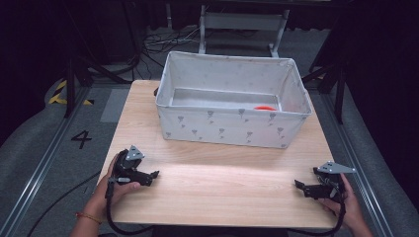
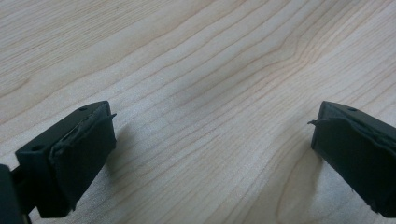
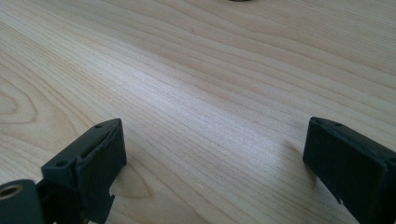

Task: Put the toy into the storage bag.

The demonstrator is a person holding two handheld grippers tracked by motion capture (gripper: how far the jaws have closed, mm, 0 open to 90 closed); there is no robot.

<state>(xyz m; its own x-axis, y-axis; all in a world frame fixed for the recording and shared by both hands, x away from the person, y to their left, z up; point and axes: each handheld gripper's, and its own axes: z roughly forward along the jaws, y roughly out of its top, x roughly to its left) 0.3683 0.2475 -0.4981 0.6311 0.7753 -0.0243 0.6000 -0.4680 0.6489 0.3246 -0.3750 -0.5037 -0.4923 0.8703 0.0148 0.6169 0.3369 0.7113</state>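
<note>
A: How are the hands placed?

B: Both rest at the near edge of the wooden table [image 1: 222, 182]. The left hand [image 1: 106, 190] comes in from the near left corner, wrapped around the left gripper [image 1: 154, 176], whose black jaws lie low over the wood and point right, toward the middle. The right hand [image 1: 346, 202] sits at the near right corner with the right gripper [image 1: 298, 185] pointing left, so the two face each other, well apart.

A: And the tongs?

B: Both stand wide. In the left gripper view the jaws are spread with only wood grain between them; the right gripper view reads the same, with nothing held.

A: What lies nearest them?

B: The bare tabletop. Farther off, a white fabric bin [image 1: 227, 126] with a small grey print stands on the far half of the table, and an orange object [image 1: 265, 107] lies inside it toward its right end, partly hidden by the front wall.

A: Any writing?

B: A black "4" [image 1: 81, 138] on the grey floor left of the table. The bin's print is too small to read.
</note>
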